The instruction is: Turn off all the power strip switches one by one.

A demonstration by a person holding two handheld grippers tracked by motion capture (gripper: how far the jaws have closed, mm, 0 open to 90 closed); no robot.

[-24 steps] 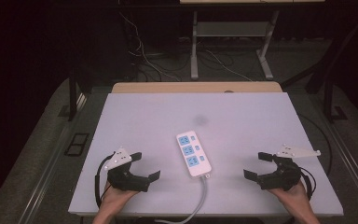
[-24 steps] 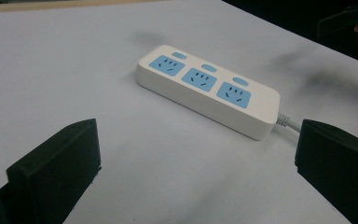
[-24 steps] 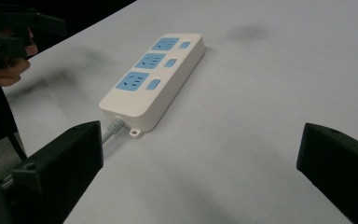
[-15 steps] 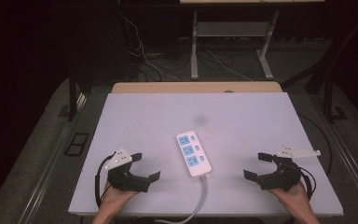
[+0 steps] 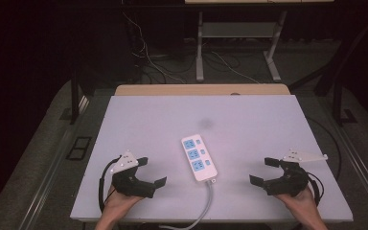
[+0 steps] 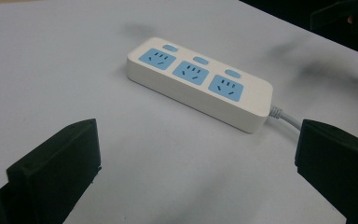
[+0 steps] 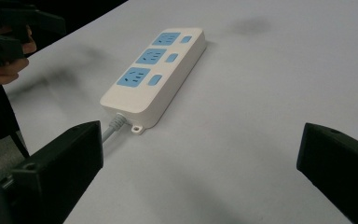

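1. Lying flat near the middle of the pale matte table (image 5: 139, 120), the white plastic power strip with 3 blue sockets (image 5: 199, 157) is sitting between the 2 hand-held tools, well apart from both, with its grey-white cable (image 5: 206, 201) running off the near edge.
2. Resting at the near left, the left gripper (image 5: 153, 171) is standing with its jaws wide apart and nothing between them; the right gripper (image 5: 264, 170), at the near right, is likewise gaping and empty.
3. Judging by its look, the strip is behaving as a stiff, light, smooth-shelled body, so it is likely sliding easily on the table; the cable is bending softly and may be dragging on it.
4. Taking hold across the 2 long side walls, near the middle, seems safest, since the rounded ends and slick top are offering less purchase.
5. Looking from the left gripper view, the strip's plain long side (image 6: 200, 100) is showing, with the 3 oval switches (image 6: 201, 60) behind the sockets.
6. Looking from the right gripper view, the cable end is facing the camera, revealing a small mounting tab (image 7: 136, 128) beside the cable's ribbed sleeve (image 7: 115, 122), a detail too small to make out from above.
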